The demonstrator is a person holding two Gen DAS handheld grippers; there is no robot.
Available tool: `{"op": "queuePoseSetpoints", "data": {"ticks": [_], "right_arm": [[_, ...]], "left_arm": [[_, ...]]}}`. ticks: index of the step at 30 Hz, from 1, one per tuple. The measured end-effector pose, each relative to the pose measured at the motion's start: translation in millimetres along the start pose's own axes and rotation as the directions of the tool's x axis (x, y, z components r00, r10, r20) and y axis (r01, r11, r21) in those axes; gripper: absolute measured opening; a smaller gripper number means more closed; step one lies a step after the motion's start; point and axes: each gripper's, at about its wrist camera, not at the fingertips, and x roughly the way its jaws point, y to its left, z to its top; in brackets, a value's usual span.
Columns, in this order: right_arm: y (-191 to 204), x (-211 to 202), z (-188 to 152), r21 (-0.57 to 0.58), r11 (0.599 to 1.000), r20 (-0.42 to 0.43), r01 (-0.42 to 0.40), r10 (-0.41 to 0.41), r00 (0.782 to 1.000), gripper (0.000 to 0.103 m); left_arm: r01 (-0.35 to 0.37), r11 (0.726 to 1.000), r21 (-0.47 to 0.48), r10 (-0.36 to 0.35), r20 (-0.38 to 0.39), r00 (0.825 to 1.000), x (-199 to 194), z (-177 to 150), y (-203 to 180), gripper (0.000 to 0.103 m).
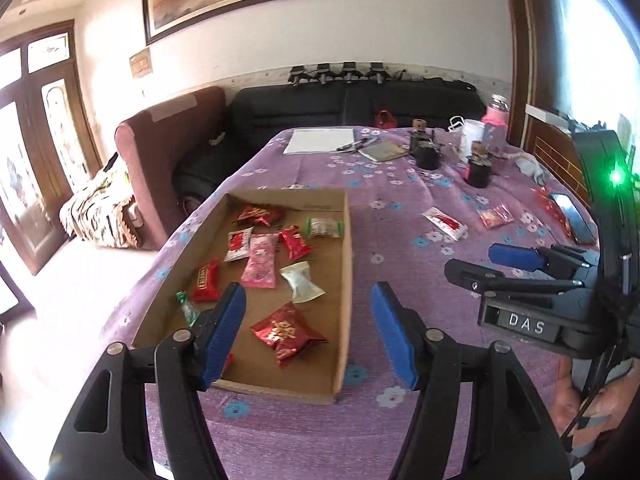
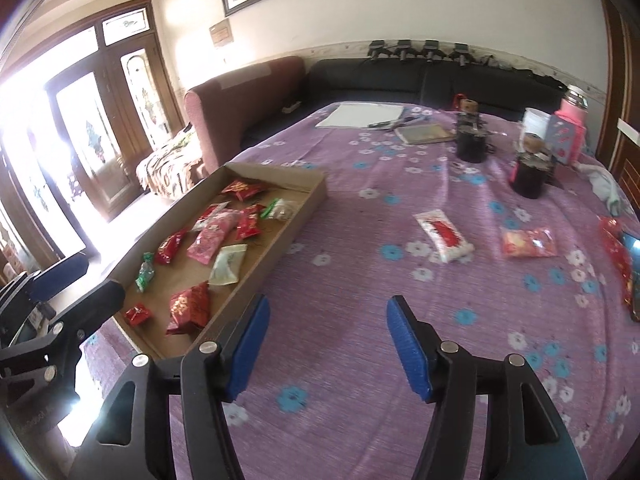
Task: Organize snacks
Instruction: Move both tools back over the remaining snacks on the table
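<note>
Clearly, in the left wrist view the left gripper (image 1: 308, 322) hangs over the near end of the cardboard tray (image 1: 347, 240), its blue pads apart with nothing between them; a red snack packet (image 1: 287, 333) lies in the tray under the gap. The loose snacks sit far to the right on the purple floral tablecloth (image 1: 400, 208): a white-and-red packet (image 1: 445, 222) and an orange-red packet (image 1: 496, 216), both well apart from these tongs. The right gripper (image 1: 472, 266) reaches in from the right edge, plainly nearer to them.

In the right wrist view the right gripper (image 2: 328, 340) hovers over bare cloth just right of the tray (image 2: 316, 194), jaws apart and empty. The white-and-red packet (image 2: 443, 236) lies ahead and slightly right, its long axis running diagonally from far-left to near-right; the orange-red packet (image 2: 529, 243) lies farther right, long axis nearly across the view. The right hand seems better placed for the white-and-red one.
</note>
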Motion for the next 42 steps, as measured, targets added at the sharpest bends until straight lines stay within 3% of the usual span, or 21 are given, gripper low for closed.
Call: {"op": "queuePoseSetpoints", "data": {"ticks": [14, 42], "right_arm": [[-53.1, -7.6, -10.0, 0.095, 0.995, -0.011, 0.042, -0.041, 0.999, 0.063], [-122.2, 9.7, -1.7, 0.243, 0.963, -0.051, 0.113, -0.103, 0.993, 0.063]], "left_arm": [[0.021, 0.996, 0.091, -0.018, -0.031, 0.999, 6.1, -1.2, -36.9, 0.065], [0.051, 0.990, 0.132, -0.033, -0.132, 0.991, 44.4, -9.5, -48.3, 0.065]]}}
